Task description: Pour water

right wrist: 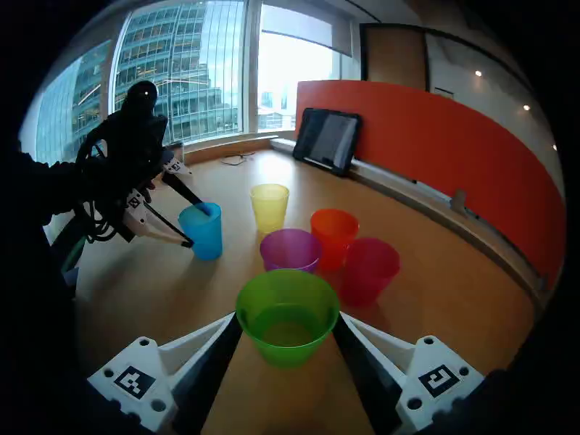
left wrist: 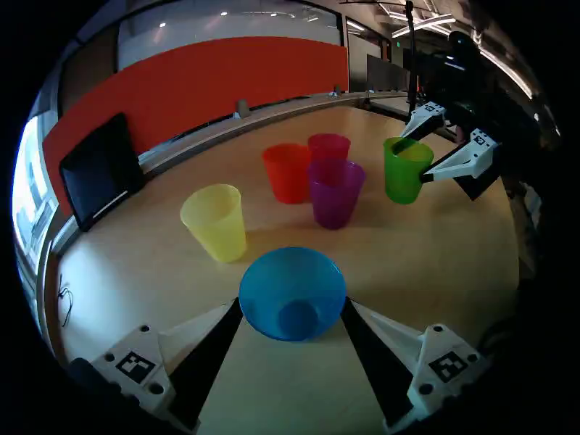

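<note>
The left gripper has its fingers pressed against either side of a translucent blue plastic cup, grasping it near its base. The cup is upright, with its mouth open toward the camera. The right gripper grasps a translucent green plastic cup the same way, also upright. Whether it holds water I cannot tell.

In the right gripper view, the blue cup appears to rest on the light wooden table, at the left of the group of cups.

Between the two held cups stand four others:
- a yellow plastic cup, nearest the blue one
- an orange plastic cup
- a purple plastic cup, just beside the orange one
- a magenta plastic cup, behind the purple one

The green cup stands at the right of the group in the left gripper view.

At the table's far edge a black tablet leans against an orange wall panel.
</note>
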`<state>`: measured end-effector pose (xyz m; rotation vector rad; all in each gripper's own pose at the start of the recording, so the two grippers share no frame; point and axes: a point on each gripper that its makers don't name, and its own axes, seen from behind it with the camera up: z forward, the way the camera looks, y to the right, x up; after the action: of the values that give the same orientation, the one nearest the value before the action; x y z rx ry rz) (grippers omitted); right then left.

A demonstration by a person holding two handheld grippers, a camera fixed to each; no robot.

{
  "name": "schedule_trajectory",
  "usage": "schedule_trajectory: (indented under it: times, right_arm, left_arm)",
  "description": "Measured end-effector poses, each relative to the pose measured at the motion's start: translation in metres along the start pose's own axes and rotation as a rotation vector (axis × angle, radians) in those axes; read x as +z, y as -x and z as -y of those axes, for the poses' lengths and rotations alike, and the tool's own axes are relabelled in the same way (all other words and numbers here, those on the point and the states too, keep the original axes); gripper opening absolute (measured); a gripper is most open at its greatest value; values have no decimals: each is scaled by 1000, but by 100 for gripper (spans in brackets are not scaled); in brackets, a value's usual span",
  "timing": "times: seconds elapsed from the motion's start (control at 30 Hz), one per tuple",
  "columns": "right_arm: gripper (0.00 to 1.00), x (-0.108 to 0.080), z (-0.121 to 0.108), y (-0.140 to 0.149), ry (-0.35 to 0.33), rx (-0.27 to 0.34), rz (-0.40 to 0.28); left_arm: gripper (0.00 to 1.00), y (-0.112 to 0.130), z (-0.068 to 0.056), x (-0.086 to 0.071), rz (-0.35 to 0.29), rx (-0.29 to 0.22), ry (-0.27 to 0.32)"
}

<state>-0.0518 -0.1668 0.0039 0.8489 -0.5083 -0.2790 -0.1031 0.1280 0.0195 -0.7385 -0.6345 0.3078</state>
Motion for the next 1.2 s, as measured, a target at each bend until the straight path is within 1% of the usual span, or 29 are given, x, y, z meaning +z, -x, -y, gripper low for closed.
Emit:
schedule_trajectory:
  times: [0.1, 0.3, 0.6, 0.8, 0.97, 1.07, 1.17, 1.2]
  right_arm:
    - [90, 3, 0, 5, 2, -2, 9]
    - [90, 11, 1, 15, 3, -1, 27]
    - [90, 18, -1, 27, 7, 11, 44]
    - [90, 19, -1, 28, 14, 14, 45]
    - [91, 16, -2, 33, 19, 15, 49]
    - [93, 13, -2, 34, 24, 17, 50]
    - [100, 11, -4, 37, 36, 19, 54]
    - [100, 11, -5, 38, 42, 19, 56]
  left_arm:
    - [99, 4, -1, -1, 11, -9, -3]
    - [99, 11, -1, -7, 13, -32, -7]
    - [99, 19, -3, -17, 14, -49, -12]
    - [99, 22, -4, -20, 14, -57, -10]
    - [99, 23, -7, -21, 14, -55, -7]
    - [99, 24, -8, -21, 15, -52, -6]
    - [99, 24, -9, -22, 16, -51, -7]
    - [99, 24, -9, -22, 16, -51, -9]
